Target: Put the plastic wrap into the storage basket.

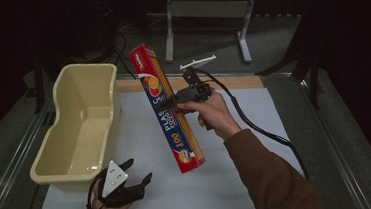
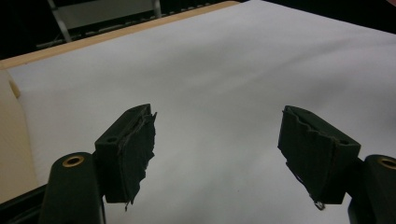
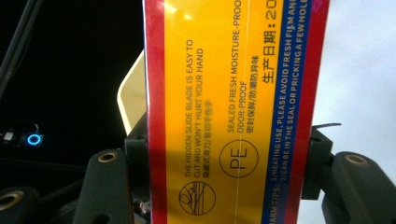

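My right gripper [image 1: 169,102] clamps the long red-and-yellow cardboard plastic-wrap box [image 1: 168,108] at frame centre; my left gripper [image 1: 137,171], fingers wide apart, empty, sits lower left beside the cream plastic tub [image 1: 82,122].

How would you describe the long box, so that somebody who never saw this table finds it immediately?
Start at the white sheet covering the table, with a cream plastic tub at its left side. Right of that tub, the right tongs hold a long, narrow red and yellow cardboard box of plastic wrap in the air, tilted. It is the only colourful, printed thing there; the left tongs are open and hold nothing.
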The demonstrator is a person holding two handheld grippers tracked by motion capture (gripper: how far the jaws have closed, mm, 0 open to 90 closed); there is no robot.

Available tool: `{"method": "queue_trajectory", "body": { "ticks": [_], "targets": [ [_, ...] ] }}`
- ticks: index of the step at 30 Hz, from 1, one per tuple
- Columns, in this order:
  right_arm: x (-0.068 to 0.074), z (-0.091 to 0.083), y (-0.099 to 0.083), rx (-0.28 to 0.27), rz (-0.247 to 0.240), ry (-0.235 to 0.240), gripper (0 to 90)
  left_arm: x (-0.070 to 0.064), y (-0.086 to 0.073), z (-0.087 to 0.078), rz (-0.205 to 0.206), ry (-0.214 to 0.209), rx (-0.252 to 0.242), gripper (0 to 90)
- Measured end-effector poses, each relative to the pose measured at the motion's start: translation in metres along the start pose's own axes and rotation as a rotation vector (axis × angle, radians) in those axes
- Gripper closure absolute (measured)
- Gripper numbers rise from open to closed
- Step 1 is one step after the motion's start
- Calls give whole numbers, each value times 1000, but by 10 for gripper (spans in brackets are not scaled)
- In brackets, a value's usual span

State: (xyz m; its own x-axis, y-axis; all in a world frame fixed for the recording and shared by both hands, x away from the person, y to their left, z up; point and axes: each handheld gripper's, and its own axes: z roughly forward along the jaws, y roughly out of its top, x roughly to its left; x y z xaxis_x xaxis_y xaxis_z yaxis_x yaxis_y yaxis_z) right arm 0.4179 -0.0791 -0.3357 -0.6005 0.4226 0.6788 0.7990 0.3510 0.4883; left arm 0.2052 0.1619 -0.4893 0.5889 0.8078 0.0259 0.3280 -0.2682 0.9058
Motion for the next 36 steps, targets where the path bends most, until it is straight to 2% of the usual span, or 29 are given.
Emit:
{"method": "queue_trajectory", "body": {
  "ticks": [2,9,17,20,27,28,31,34,36],
  "targets": [
    [2,4,4,3,1,-3,399,0,0,0,-2,0,-2,268],
    [17,15,19,5,-1,34,399,0,0,0,-1,2,-4,268],
    [30,29,37,5,-1,35,399,-1,0,-2,-1,2,-8,269],
    [36,41,48,0,14,51,399,-1,0,-2,-2,-2,-8,269],
    [43,58,61,-7,27,69,399,-2,0,-1,7,-12,-12,269],
    [42,64,65,-19,49,85,399,-3,0,-1,9,-19,-12,269],
    [43,74,71,-37,71,84,399,-4,0,-1,15,-25,-13,269],
    [40,83,74,-55,117,117,398,-4,0,-1,19,-27,-10,270],
    [40,91,75,-69,137,112,398,-4,0,-1,24,-30,-7,270]
  ]
}}
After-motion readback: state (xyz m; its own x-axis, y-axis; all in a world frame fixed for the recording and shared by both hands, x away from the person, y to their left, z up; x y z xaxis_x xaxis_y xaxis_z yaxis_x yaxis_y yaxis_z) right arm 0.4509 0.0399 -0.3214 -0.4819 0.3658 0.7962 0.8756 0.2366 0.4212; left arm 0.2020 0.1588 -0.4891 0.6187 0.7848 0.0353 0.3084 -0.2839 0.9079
